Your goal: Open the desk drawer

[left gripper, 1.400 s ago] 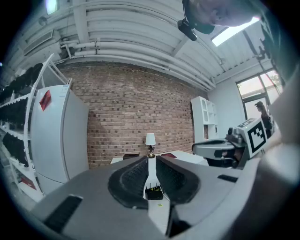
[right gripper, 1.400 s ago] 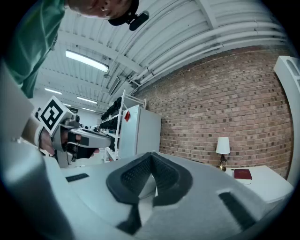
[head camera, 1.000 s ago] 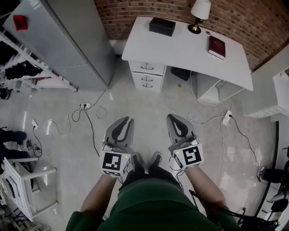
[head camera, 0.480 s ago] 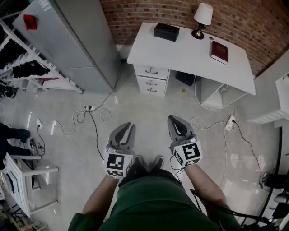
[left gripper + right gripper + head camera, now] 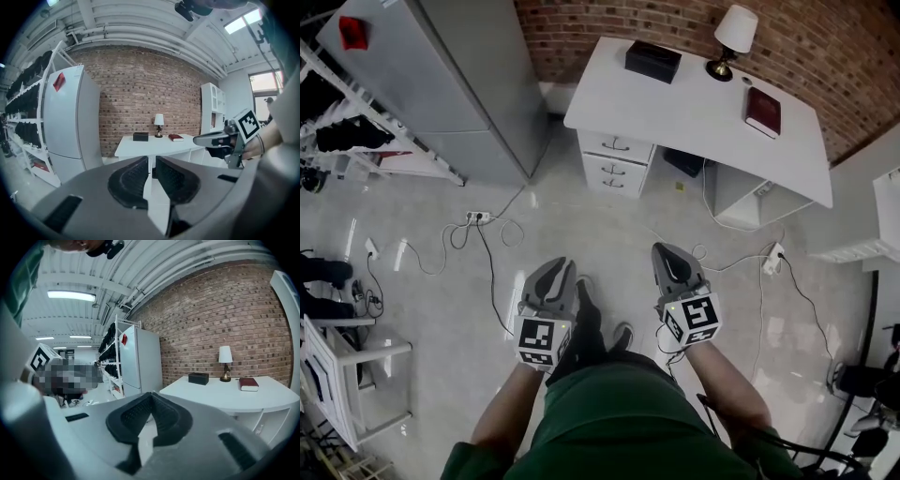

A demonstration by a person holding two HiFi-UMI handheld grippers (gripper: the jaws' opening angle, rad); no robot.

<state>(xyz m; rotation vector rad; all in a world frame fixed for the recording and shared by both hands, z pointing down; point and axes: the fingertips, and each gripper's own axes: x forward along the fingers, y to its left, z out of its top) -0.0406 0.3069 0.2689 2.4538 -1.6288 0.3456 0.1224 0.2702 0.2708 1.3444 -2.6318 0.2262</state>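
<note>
Nearest, at the bottom of the head view: green clothing [image 5: 609,427] and two forearms reaching forward over a pale glossy floor [image 5: 609,234]. Between the arms, dark shoes [image 5: 587,319].

Left gripper [image 5: 562,269] held low on the near left, its marker cube facing up. Jaws a narrow slit apart in the left gripper view, ribbed pads [image 5: 129,180] not touching, nothing between them, only floor and desk seen through the gap.

Right gripper [image 5: 667,253] level with it on the near right, well apart from the left one. Jaws brought together at the tips in the right gripper view, dark pads [image 5: 136,416] meeting at the top with a small wedge of space below, empty.

Farther out on the floor, a white power strip [image 5: 477,217] with loose cables [image 5: 492,272] to the left, another cable run [image 5: 741,253] to the right.

Beyond that, well apart from both grippers, the white desk [image 5: 694,103] against the brick wall [image 5: 825,56]. Desk drawer [image 5: 616,145] at the top of a stack of three under the desk's left end, all pushed in flush, each with a small dark handle.

On the desk top: black box [image 5: 652,61] far left, lamp [image 5: 734,37] behind the middle, red book [image 5: 763,111] to the right.

Far left, a tall grey cabinet [image 5: 459,84] beside a white rack [image 5: 356,131].
</note>
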